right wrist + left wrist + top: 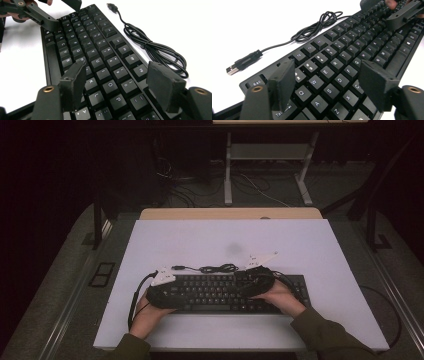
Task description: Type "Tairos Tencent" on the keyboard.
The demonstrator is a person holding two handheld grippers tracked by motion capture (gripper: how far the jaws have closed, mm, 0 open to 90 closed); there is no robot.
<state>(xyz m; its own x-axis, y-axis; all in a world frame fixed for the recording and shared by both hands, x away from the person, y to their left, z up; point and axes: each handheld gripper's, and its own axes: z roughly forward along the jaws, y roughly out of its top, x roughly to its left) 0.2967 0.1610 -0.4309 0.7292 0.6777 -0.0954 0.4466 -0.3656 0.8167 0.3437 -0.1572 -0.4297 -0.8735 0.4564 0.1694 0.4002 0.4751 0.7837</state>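
Now both grippers, left gripper [325,82] and right gripper [116,85], hover wide-jawed over the black keyboard [225,292]; its coiled USB cable [210,268] lies at twelve o'clock.

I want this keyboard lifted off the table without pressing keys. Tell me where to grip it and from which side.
Grip the keyboard by its two short ends, left gripper from the left and right gripper from the right. It lies flat, long and thin, so an end grip would probably balance it and spare the keys. Stay off the far edge, where the USB cable lies coiled.
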